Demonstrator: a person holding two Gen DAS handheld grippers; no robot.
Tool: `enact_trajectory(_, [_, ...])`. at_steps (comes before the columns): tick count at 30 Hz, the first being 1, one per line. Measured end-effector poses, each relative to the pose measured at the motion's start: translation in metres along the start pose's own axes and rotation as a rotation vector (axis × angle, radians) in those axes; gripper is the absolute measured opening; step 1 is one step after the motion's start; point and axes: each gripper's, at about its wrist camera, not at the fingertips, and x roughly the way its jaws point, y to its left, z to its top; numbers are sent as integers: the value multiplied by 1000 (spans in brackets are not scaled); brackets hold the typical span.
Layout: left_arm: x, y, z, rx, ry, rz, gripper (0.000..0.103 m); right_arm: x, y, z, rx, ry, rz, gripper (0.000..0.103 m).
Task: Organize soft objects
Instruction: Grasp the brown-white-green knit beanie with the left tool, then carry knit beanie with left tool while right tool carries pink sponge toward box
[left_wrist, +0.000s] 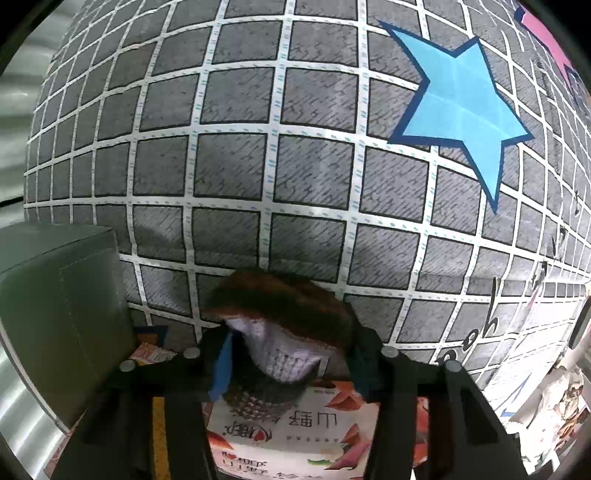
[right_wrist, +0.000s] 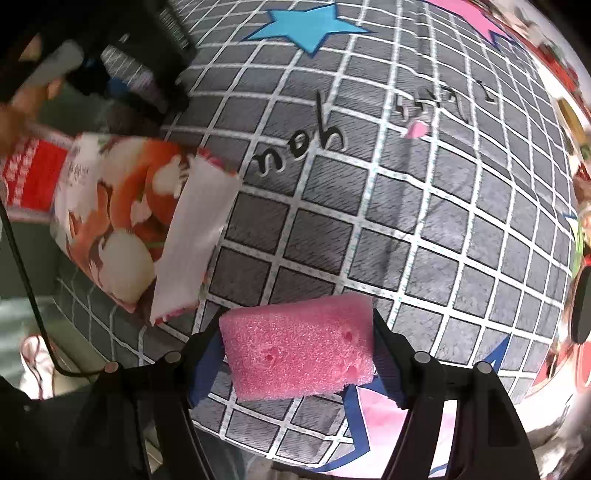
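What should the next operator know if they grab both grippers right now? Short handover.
Left gripper: shut on a brown-and-white soft item, held above a printed snack bag.
Right gripper: shut on the pink sponge, held above the grid-patterned cloth.
Another snack bag lies on the cloth at its left edge; a grey box stands by the left gripper.
Done: both items grasped.
Left: placing both; the destination is not evident.
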Motion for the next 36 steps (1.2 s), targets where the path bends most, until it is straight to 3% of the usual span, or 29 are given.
enact_trajectory(10, [-33, 14, -10, 67, -98, -18, 47, -13, -12, 17, 83, -8, -17, 73])
enact_trajectory(16, [-73, 1, -26, 132, -153, -45, 47, -25, -30, -14, 138, -12, -43, 73])
enact_trajectory(20, [-96, 3, -50, 157, -173, -75, 47, -38, -38, -10, 161, -30, -52, 73])
enact_trajectory(36, [-169, 27, -131, 300, -298, -167, 47, -104, -35, 78, 139, -111, -93, 73])
